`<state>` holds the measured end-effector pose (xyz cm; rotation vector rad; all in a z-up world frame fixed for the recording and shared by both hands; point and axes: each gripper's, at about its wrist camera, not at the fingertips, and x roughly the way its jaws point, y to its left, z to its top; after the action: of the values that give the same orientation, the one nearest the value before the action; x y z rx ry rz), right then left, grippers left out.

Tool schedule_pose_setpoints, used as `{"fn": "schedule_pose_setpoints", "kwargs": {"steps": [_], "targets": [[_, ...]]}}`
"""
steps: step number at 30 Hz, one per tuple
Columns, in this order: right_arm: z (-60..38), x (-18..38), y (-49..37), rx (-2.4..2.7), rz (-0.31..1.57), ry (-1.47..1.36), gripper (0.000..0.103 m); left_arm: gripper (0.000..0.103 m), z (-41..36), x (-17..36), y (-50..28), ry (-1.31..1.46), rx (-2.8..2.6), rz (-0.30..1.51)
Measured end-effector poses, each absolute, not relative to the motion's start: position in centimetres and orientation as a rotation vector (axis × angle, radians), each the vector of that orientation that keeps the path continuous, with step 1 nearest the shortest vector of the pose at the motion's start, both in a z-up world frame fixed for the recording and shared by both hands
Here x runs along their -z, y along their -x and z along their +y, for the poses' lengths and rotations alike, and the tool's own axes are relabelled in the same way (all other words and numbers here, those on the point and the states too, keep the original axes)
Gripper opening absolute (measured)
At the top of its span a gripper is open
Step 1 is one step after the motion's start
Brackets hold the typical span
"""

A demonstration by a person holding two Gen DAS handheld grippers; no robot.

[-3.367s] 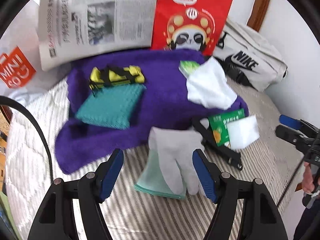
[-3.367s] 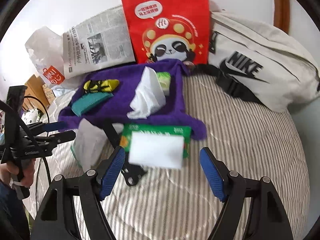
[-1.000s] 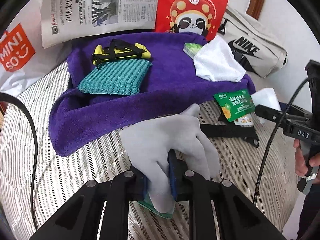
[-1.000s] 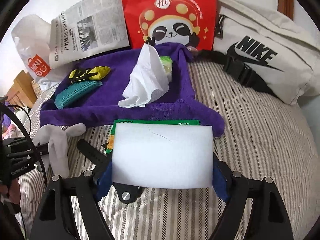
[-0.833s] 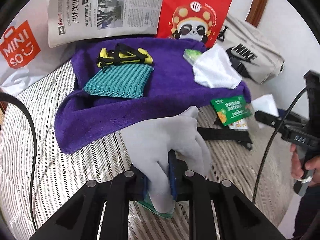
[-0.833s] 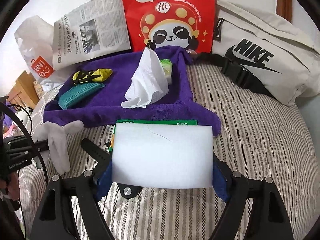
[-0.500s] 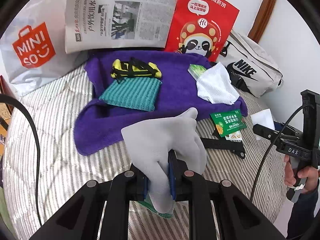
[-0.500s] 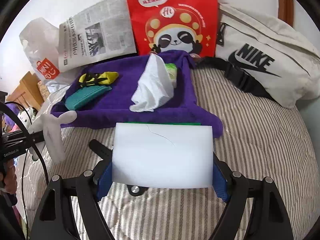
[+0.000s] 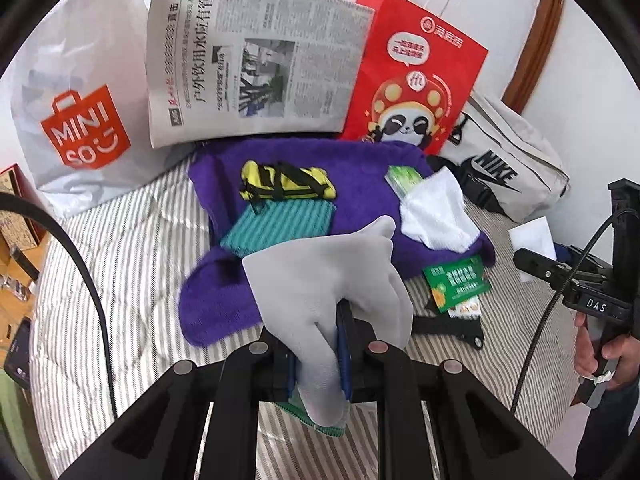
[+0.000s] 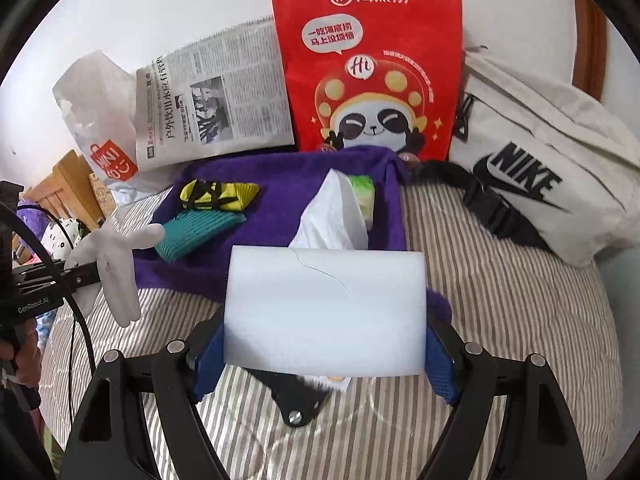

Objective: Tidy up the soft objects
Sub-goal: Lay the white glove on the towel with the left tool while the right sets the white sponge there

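Observation:
My left gripper (image 9: 318, 354) is shut on a grey glove (image 9: 328, 280) with a green cuff, held up above the striped bed; the glove also shows in the right wrist view (image 10: 116, 264). My right gripper (image 10: 324, 346) is shut on a white foam sponge (image 10: 324, 312), held above the bed near the purple towel's front edge. The purple towel (image 9: 360, 160) lies on the bed and carries a teal cloth (image 9: 280, 226), a yellow-black pouch (image 9: 286, 186), a white tissue (image 9: 436, 212) and a green tissue pack (image 9: 404, 178).
A green packet (image 9: 456, 282) and a black strap (image 9: 448, 326) lie on the bed right of the towel. A newspaper (image 9: 256, 64), a red panda bag (image 9: 416, 92), a white Miniso bag (image 9: 80, 120) and a Nike bag (image 10: 540, 168) stand along the back wall.
Both grippers closed, the left on the glove and the right on the sponge, then lifted them and drew back from the bed. The towel's items have not moved.

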<state>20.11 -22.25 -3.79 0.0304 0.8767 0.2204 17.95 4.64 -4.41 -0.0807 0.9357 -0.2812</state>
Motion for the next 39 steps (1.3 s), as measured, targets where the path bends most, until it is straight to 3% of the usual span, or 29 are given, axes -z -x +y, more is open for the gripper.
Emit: {"fn": "schedule_pose_setpoints", "kwargs": {"steps": [16,39], "targets": [[-19.2,2.6,-29.2,-0.251,0.858,0.004,0.081,0.016,6.3,4.4,-24.2,0.099,0.225,0.961],[-12.5,11.3,-40.2,-0.349,1.022,0.123,0.081,0.016,8.9,5.9,-27.6,0.123,0.19,1.009]]}}
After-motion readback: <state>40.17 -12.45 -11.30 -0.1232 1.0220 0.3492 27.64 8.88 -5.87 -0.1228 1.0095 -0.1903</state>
